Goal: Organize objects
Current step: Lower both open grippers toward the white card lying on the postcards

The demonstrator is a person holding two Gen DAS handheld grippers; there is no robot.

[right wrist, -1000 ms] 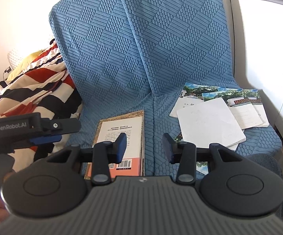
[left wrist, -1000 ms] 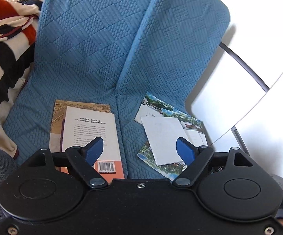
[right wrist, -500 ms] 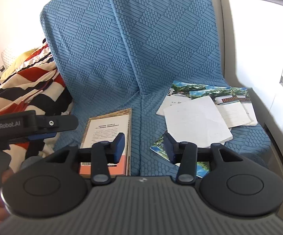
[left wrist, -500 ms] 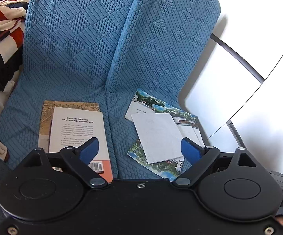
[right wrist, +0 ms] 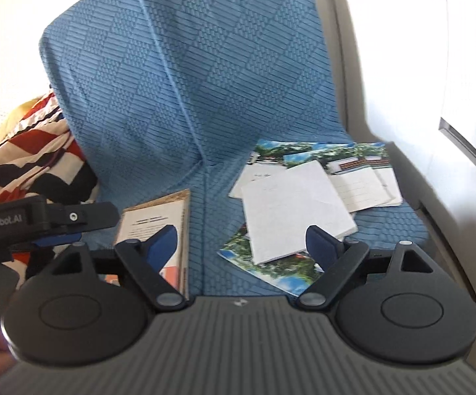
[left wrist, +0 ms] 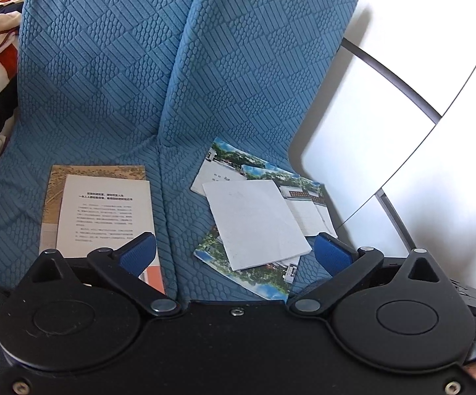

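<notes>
Bright daylight from the right blows out the wall; right-wrist view is motion-blurred, edges fisheye-bent.

Book bottom edge hidden behind left tool (barcode too).

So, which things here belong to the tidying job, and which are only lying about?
For the job:
- two stacked books on the blue seat, left
- plain white booklet on top of the scattered pile
- photo-cover booklets under and beside it
- left gripper and right gripper, both opening, nothing between them

Lying about:
- blue textured seat cover
- striped blanket
</notes>
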